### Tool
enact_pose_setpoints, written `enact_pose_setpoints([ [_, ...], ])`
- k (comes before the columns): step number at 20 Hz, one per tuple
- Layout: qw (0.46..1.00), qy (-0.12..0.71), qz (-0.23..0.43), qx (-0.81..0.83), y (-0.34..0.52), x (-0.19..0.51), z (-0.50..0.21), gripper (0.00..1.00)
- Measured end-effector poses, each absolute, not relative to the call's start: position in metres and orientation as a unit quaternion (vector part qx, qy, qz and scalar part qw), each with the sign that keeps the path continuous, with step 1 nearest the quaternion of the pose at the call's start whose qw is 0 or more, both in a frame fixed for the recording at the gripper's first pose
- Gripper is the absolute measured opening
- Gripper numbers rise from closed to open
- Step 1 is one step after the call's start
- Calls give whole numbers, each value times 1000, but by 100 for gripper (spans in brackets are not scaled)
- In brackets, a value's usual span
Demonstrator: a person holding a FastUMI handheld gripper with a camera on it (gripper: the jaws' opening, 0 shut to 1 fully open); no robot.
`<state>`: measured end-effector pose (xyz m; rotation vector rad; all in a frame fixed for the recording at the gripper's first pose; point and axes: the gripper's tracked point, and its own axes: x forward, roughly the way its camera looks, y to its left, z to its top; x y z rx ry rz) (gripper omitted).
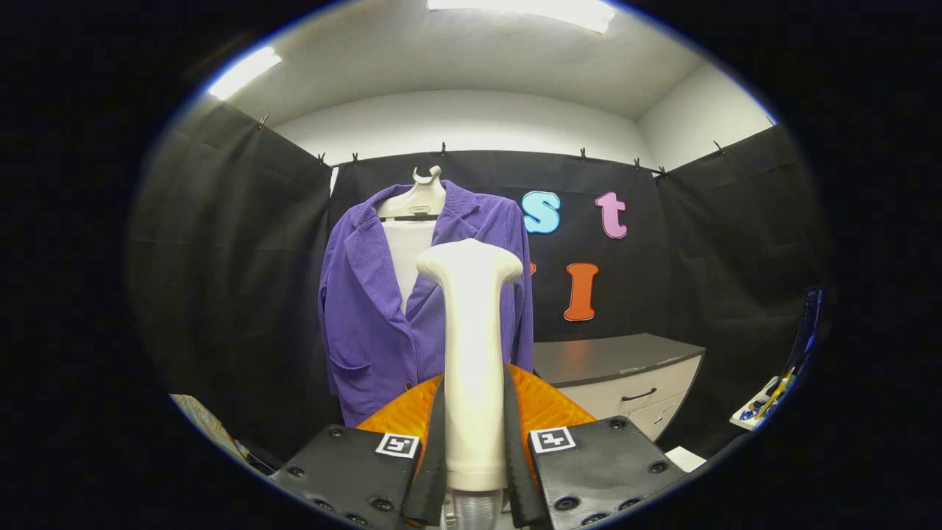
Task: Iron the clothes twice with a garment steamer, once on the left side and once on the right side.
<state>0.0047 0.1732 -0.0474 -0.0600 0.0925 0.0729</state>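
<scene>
The tongs (pixel 475 434) are clamped on the smooth cream plastic garment steamer (pixel 471 353), both orange fingers (pixel 401 416) pressing its upright handle. It looks rigid, light and slick; that mid-handle hold seems sound. Beyond hangs the soft purple corduroy jacket (pixel 368 316), apart.

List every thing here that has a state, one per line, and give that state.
hand-held gripper: shut on the garment steamer's handle, both fingers pressing its sides.
garment steamer: held upright between the fingers, head up, short of the jacket.
purple jacket: hanging on a hanger beyond the fingers, front open at the collar over a white top.
cabinet drawers: closed.
ceiling lights: on.
</scene>
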Motion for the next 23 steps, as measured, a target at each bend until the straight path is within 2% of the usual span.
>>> enact_pose_setpoints([
  [23,997,63,5,-33,162,30,-64,41],
])
